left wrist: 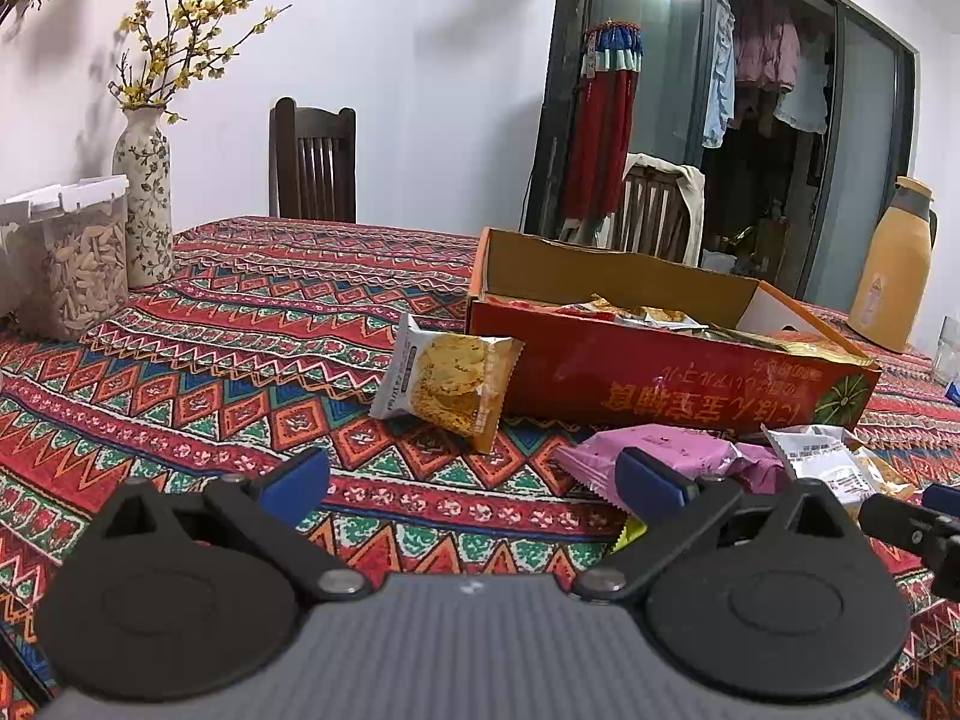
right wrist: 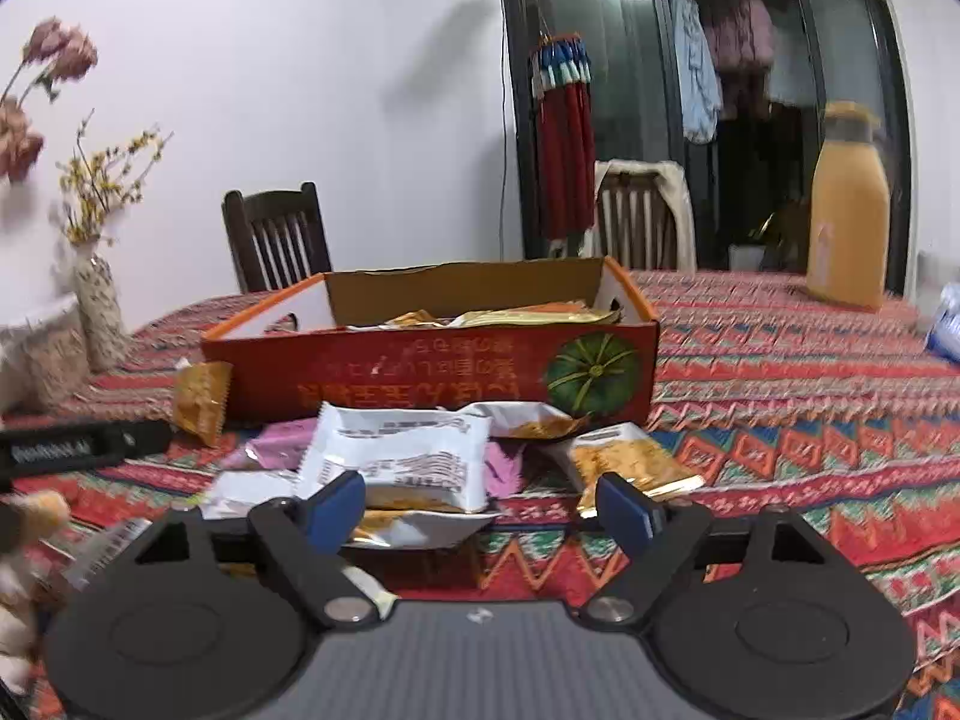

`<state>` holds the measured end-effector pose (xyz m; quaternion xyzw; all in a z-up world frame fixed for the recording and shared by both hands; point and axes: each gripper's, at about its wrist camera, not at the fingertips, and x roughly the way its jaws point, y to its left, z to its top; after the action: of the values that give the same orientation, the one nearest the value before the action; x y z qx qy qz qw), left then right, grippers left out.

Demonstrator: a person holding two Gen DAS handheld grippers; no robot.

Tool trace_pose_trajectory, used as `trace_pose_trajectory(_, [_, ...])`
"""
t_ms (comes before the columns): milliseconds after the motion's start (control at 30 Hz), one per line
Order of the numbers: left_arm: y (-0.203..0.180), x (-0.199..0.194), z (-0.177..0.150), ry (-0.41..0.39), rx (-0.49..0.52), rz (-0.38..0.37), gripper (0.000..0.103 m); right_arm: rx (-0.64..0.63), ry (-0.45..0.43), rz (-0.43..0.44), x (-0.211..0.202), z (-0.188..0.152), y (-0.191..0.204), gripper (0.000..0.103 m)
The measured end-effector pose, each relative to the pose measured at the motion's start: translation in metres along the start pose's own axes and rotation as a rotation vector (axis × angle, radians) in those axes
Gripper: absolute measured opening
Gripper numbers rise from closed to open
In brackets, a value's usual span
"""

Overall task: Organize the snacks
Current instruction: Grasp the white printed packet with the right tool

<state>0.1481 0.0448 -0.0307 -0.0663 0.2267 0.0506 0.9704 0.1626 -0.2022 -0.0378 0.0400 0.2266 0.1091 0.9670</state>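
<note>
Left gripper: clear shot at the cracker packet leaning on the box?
Probably yes. The left gripper is open and empty, and only bare tablecloth lies between it and the cracker packet propped against the red box. The pink packet sits off to its right.

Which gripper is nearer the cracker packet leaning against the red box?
Left. The left gripper, open, points at the cracker packet just ahead of its fingers. The right gripper, also open, sits over the packet pile, with that packet off to its left.

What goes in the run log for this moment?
left gripper: open, empty | right gripper: open, over packets | box: partly filled | cracker packet: leaning on box
</note>
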Motion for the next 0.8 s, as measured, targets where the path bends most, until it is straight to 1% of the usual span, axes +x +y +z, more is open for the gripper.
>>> trace_pose_trajectory(133, [0.002,-0.001,0.000,-0.002,-0.013,-0.004,0.103,-0.008,0.000,0.035,0.002,0.009,0.008,0.082])
trace_pose_trajectory(233, [0.003,0.000,0.000,0.001,-0.025,-0.004,0.103,-0.038,0.023,0.033,0.013,0.017,0.019,0.082])
trace_pose_trajectory(400, [0.006,0.001,0.001,0.003,-0.041,-0.010,0.103,-0.049,0.081,0.026,0.038,0.027,0.032,0.080])
trace_pose_trajectory(433, [0.007,0.001,0.001,0.004,-0.044,-0.013,0.103,-0.054,0.090,0.021,0.042,0.028,0.035,0.077])
trace_pose_trajectory(467, [0.007,0.001,0.001,0.005,-0.047,-0.015,0.103,-0.060,0.099,0.016,0.045,0.028,0.037,0.072])
trace_pose_trajectory(533, [0.008,0.001,0.001,0.007,-0.053,-0.021,0.103,-0.063,0.123,0.011,0.050,0.027,0.039,0.050])
trace_pose_trajectory(567, [0.009,0.001,0.001,0.007,-0.057,-0.024,0.103,-0.064,0.125,0.003,0.051,0.026,0.038,0.046])
trace_pose_trajectory(633, [0.010,0.002,0.001,0.010,-0.063,-0.029,0.103,-0.049,0.123,-0.003,0.050,0.027,0.034,0.032])
trace_pose_trajectory(667, [0.010,0.002,0.001,0.010,-0.065,-0.031,0.103,-0.041,0.119,0.004,0.049,0.027,0.032,0.029])
trace_pose_trajectory(700, [0.011,0.002,0.001,0.011,-0.067,-0.031,0.103,-0.037,0.113,0.012,0.047,0.028,0.031,0.021])
trace_pose_trajectory(733, [0.011,0.002,0.001,0.011,-0.068,-0.031,0.103,-0.036,0.105,0.018,0.044,0.028,0.030,0.017])
trace_pose_trajectory(767, [0.011,0.002,0.001,0.011,-0.068,-0.031,0.103,-0.038,0.096,0.021,0.041,0.027,0.030,0.016])
trace_pose_trajectory(800, [0.011,0.002,0.001,0.011,-0.068,-0.030,0.103,-0.041,0.084,0.019,0.038,0.027,0.030,0.013])
